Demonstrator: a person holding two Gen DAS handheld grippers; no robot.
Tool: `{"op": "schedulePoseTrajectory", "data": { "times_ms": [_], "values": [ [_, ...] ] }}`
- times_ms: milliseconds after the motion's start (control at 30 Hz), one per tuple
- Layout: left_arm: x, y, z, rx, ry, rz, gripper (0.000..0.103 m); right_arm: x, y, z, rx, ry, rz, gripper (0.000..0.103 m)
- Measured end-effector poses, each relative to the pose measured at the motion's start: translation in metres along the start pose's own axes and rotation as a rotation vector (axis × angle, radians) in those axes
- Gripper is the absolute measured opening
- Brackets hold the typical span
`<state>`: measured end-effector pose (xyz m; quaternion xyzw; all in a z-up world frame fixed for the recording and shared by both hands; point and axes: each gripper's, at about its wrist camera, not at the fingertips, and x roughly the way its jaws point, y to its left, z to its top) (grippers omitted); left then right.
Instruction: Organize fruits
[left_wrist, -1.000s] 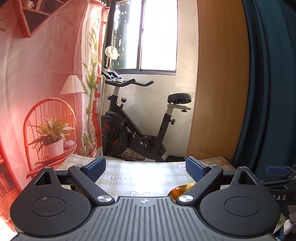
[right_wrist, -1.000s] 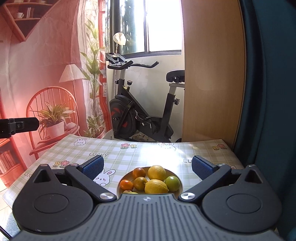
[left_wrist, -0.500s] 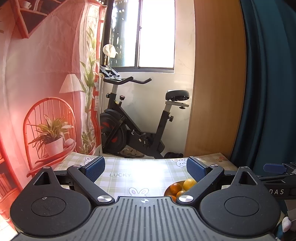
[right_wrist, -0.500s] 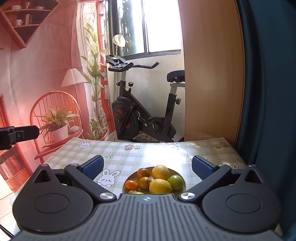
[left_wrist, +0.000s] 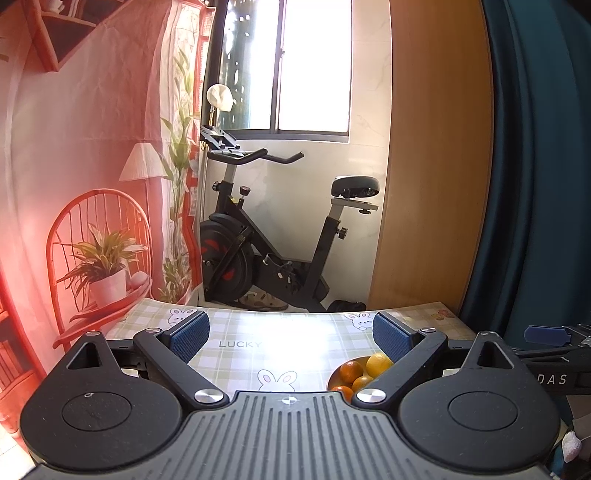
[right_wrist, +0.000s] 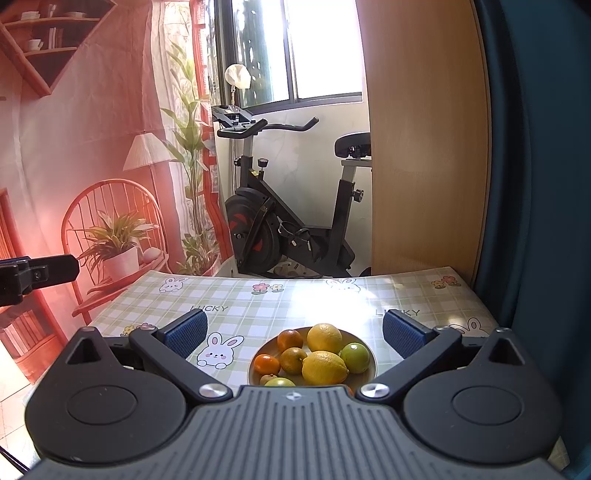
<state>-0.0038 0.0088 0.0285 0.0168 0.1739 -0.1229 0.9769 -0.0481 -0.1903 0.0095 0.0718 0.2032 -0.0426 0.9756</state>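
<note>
One plate (right_wrist: 370, 363) sits on the checked tablecloth (right_wrist: 295, 299), and everything counted lies on it. Two lemons (right_wrist: 325, 367): one at the centre, one behind it. One green lime (right_wrist: 355, 357) at the right edge. Three oranges (right_wrist: 290, 360) on the left half. At the near rim, partly hidden, one greenish fruit (right_wrist: 280, 382) and one small brownish one.

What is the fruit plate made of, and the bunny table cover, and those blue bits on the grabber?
The plate looks like glazed ceramic or smooth plastic: tan, with a soft sheen; I cannot tell which. The table cover looks like wipe-clean vinyl, since it throws back a bright glare from the window. The blue pads on the right hand-held gripper look like ribbed rubber, matte with fine grooves.
</note>
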Motion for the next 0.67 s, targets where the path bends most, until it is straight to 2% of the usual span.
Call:
{"op": "schedulePoseTrajectory", "data": {
  "times_ms": [667],
  "values": [
    [0.0005,-0.0032,-0.0039,0.001,0.005,0.012,0.098,0.0,0.0031,-0.0014,-0.002,0.009,0.004,0.103]
  ]
}}
